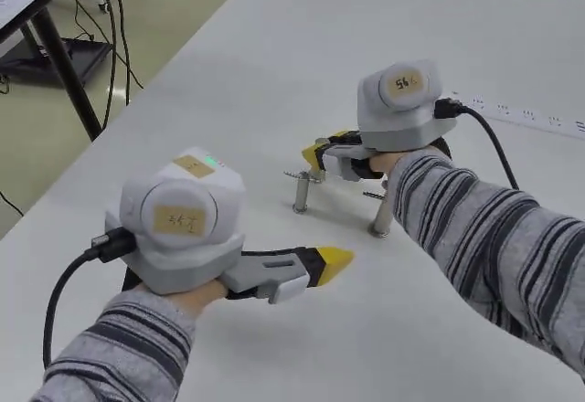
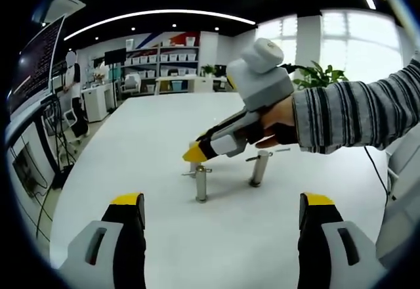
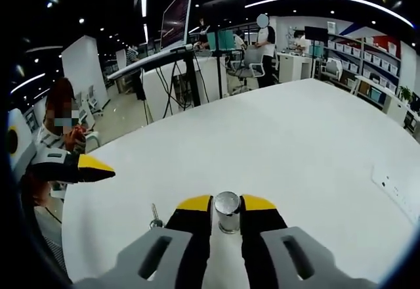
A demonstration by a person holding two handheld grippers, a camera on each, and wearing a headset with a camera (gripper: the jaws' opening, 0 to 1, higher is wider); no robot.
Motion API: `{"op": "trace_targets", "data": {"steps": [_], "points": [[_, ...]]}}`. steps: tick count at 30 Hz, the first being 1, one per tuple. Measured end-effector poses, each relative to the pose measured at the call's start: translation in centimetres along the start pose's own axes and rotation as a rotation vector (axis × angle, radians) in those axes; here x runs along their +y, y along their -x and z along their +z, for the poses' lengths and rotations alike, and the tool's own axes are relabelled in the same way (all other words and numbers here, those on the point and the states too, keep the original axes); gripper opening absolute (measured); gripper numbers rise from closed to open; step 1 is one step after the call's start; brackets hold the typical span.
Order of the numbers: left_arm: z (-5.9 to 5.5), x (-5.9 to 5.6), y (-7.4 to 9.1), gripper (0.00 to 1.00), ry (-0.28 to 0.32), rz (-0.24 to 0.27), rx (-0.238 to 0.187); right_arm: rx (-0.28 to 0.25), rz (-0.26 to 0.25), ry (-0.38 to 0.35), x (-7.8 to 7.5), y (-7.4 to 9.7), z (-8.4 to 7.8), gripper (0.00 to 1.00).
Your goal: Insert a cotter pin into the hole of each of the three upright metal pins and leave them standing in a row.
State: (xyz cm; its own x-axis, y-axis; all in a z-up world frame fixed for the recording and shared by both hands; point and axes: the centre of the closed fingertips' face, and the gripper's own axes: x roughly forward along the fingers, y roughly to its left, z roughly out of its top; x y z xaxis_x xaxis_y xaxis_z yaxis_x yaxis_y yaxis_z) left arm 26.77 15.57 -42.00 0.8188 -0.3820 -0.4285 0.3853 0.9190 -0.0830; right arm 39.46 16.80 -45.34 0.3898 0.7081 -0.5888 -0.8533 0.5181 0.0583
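left gripper (image 1: pixel 331 261) sits nearest, low over the white table (image 1: pixel 274 73), jaws wide apart, empty. right of it an upright metal pin (image 1: pixel 301 194) carries a cotter pin (image 1: pixel 294 174) crosswise at its top. the right gripper (image 3: pixel 227 201) clamps the head of a 2nd upright pin (image 3: pixel 227 214).

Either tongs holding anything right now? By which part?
Right tongs grip an upright metal pin at its top end, one jaw on each side. Left tongs are open and hold nothing.

Headset overhead; gripper views opposed across pins (image 1: pixel 301 192)
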Motion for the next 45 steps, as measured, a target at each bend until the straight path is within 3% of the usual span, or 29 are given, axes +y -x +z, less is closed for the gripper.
{"op": "trace_targets", "data": {"steps": [16, 27, 35, 45], "points": [[-0.1, -0.7, 0.0, 0.97, -0.011, -0.028, 0.008, 0.050, 0.016, 0.081, -1.1, 0.9, -0.3, 0.08], [0.1, -0.4, 0.1, 0.99, -0.020, -0.030, -0.002, 0.100, -0.013, 0.096, -3.3, 4.0, -1.8, 0.08], [0.0, -0.3, 0.0, 0.99, -0.004, -0.042, -0.002, 0.143, -0.039, 0.110, -5.1, 6.8, -3.8, 0.08], [0.0, -0.9, -0.1, 0.99, -0.025, -0.065, -0.001, 0.186, -0.061, 0.090, -6.6, 10.3, -6.8, 0.08]]}}
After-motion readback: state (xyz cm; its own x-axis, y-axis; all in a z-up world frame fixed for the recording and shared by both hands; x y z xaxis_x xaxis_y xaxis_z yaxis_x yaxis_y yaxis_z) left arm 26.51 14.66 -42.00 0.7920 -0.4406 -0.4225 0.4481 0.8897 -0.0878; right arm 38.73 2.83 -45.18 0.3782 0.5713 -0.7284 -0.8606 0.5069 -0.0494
